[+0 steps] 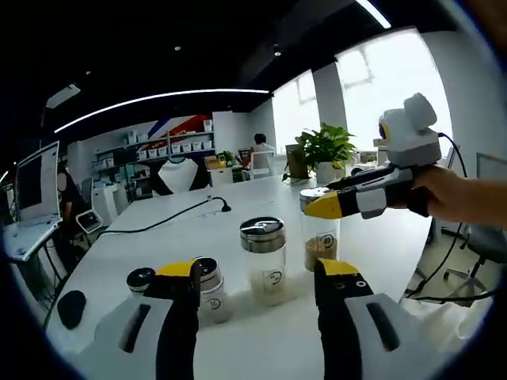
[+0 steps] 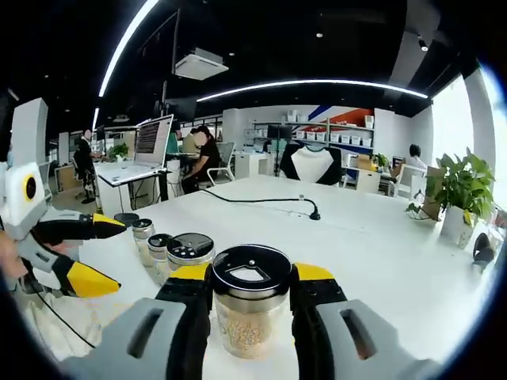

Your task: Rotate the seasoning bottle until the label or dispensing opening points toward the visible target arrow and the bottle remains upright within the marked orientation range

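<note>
On the white table [image 2: 380,237], a row of clear glass seasoning bottles with dark shaker lids. Nearest in the right gripper view: a clear seasoning bottle of pale grains [image 2: 249,305], upright, black flip lid on top, sitting between the yellow-tipped fingers [image 2: 194,273] of the right gripper [image 2: 252,279] (seemingly pinched, though actual contact hard to confirm at this angle). Same bottle [image 1: 321,229] in the left gripper view, right gripper [image 1: 325,204] closed around its upper part. Left gripper [image 1: 261,273] spread wide, holding nothing, facing a steel-lidded glass jar [image 1: 263,257] and a shorter lidded jar [image 1: 207,289]. Further back: black cable [image 2: 261,200], potted green plant [image 2: 459,194].
</note>
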Available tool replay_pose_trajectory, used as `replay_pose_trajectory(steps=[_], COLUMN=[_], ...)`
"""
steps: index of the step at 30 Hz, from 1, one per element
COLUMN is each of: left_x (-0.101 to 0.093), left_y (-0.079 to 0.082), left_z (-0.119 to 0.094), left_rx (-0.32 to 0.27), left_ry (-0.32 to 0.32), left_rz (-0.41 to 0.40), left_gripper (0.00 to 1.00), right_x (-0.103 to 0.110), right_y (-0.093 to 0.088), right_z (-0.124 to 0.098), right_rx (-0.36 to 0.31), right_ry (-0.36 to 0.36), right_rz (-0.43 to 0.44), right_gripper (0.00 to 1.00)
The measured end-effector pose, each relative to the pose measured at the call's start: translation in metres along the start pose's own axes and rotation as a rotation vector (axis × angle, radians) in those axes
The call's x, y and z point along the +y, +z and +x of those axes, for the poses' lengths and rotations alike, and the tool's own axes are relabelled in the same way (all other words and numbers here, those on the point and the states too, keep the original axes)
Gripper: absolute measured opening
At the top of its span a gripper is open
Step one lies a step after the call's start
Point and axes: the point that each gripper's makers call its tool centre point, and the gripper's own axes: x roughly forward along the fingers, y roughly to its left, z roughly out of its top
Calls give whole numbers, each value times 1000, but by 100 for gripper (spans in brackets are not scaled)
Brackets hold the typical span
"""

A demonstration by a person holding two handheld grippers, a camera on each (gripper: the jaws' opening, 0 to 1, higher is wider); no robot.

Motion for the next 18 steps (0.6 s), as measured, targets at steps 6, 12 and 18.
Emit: replay_pose_trajectory(steps=[6,12,18], left_x=[8,18,32], left_y=[-1,-7,-5], left_z=[-5,-10,-13], left_rx=[-1,19,9], left_ry=[26,49,87], left_rz=[0,-12,-18], left_gripper=[70,71,71], right_x=[-1,-2,-3], right_y=[-10,-19,-17], right_z=[6,11,13], right_rx=[4,6,-21], right_ry=[9,1,9], right_rz=[12,21,31], right_gripper=[35,35,36])
